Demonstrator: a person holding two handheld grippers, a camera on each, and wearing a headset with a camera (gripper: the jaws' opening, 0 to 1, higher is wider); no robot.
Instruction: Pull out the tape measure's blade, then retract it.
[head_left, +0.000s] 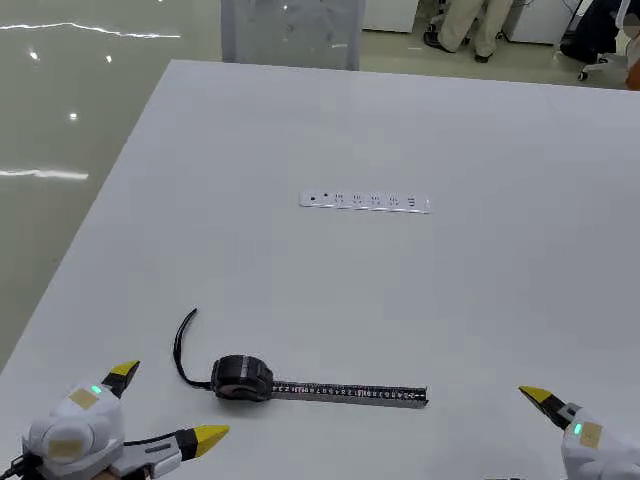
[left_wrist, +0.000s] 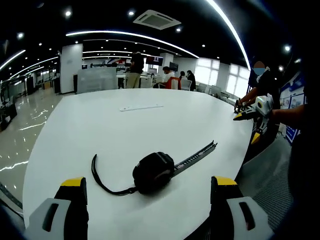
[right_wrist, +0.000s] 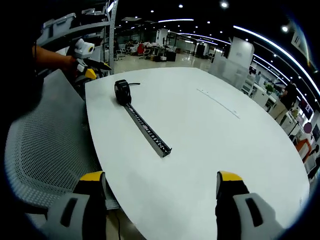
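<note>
A black tape measure (head_left: 241, 378) lies on the white table (head_left: 400, 290) near its front edge. Its blade (head_left: 350, 393) is pulled out flat to the right, and a black strap (head_left: 183, 345) loops off to the left. My left gripper (head_left: 168, 403) stands open just left of and in front of the case, touching nothing. In the left gripper view the case (left_wrist: 154, 171) sits just beyond the open yellow fingertips (left_wrist: 74, 182). My right gripper (right_wrist: 160, 177) is open and apart from the blade's end (right_wrist: 165, 150); one of its fingertips (head_left: 537, 395) shows at the bottom right.
A flat white strip (head_left: 365, 201) with small markings lies at mid-table. The table's left edge (head_left: 90, 240) drops to a glossy floor. A grey mesh chair (right_wrist: 45, 145) stands by the near edge. People stand far behind the table.
</note>
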